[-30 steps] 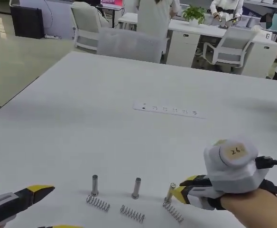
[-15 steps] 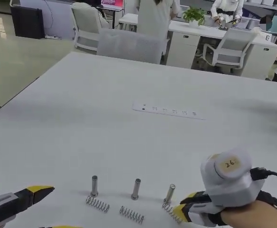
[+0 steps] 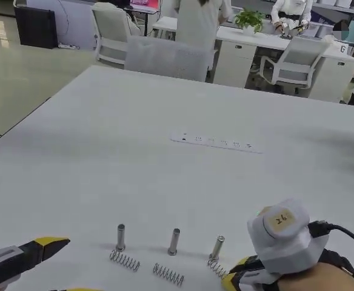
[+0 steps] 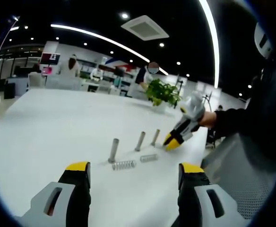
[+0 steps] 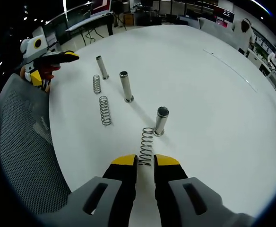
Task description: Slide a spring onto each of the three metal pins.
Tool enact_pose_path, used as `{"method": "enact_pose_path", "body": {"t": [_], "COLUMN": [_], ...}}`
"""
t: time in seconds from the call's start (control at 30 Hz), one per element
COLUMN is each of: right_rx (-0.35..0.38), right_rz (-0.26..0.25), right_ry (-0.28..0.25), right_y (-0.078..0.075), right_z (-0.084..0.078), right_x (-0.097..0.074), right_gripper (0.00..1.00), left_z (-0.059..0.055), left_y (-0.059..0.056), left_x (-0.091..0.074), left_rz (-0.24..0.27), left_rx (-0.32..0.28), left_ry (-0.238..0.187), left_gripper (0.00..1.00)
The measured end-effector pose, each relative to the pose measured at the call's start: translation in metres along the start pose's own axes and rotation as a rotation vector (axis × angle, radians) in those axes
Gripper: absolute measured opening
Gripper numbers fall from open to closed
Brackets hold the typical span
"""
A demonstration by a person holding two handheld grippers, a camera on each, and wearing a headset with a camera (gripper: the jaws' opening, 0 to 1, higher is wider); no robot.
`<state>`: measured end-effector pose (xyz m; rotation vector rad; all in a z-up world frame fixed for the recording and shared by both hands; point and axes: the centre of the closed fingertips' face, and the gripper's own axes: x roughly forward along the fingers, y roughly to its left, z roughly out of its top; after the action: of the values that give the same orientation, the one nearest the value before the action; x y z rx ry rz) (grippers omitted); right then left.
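Observation:
Three upright metal pins stand in a row near the table's front edge: left pin (image 3: 120, 236), middle pin (image 3: 174, 240), right pin (image 3: 217, 247). A spring lies flat in front of each: left spring (image 3: 125, 260), middle spring (image 3: 168, 274), right spring (image 3: 216, 267). My right gripper (image 5: 145, 161) is low over the table, its jaws a narrow gap apart on either side of the near end of the right spring (image 5: 146, 145), just short of the right pin (image 5: 160, 121). My left gripper (image 4: 133, 174) is wide open and holds nothing, well short of the left pin (image 4: 114, 150).
A flush power strip (image 3: 216, 140) sits mid-table on the white table (image 3: 134, 133). A grey mesh chair (image 5: 24, 142) is at the table's near edge. Office chairs, desks and people stand beyond the far edge.
My right gripper has pulled back and down from beside the right pin's top to the near end of the right spring. The left gripper, pins and springs have stayed put.

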<state>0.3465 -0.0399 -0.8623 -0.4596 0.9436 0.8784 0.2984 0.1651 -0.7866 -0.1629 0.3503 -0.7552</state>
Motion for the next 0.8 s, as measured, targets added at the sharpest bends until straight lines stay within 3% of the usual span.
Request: {"method": "enact_pose_path", "body": {"t": [0.47,0.8], "right_rx": [-0.081,-0.066], "right_rz": [-0.022,0.018], "right_ry": [0.032,0.005], "right_y": [0.0,0.014], "right_z": [-0.003,0.005], "right_x": [0.001,-0.01], "right_gripper": [0.08,0.07], "left_z": [0.003,0.008], "left_y": [-0.001,-0.005], "left_x": [-0.001,-0.007], "left_rz": [0.001,-0.025], "left_rx": [0.01,0.035], "left_ry": [-0.005,0.006], "left_gripper": [0.7,0.65]}}
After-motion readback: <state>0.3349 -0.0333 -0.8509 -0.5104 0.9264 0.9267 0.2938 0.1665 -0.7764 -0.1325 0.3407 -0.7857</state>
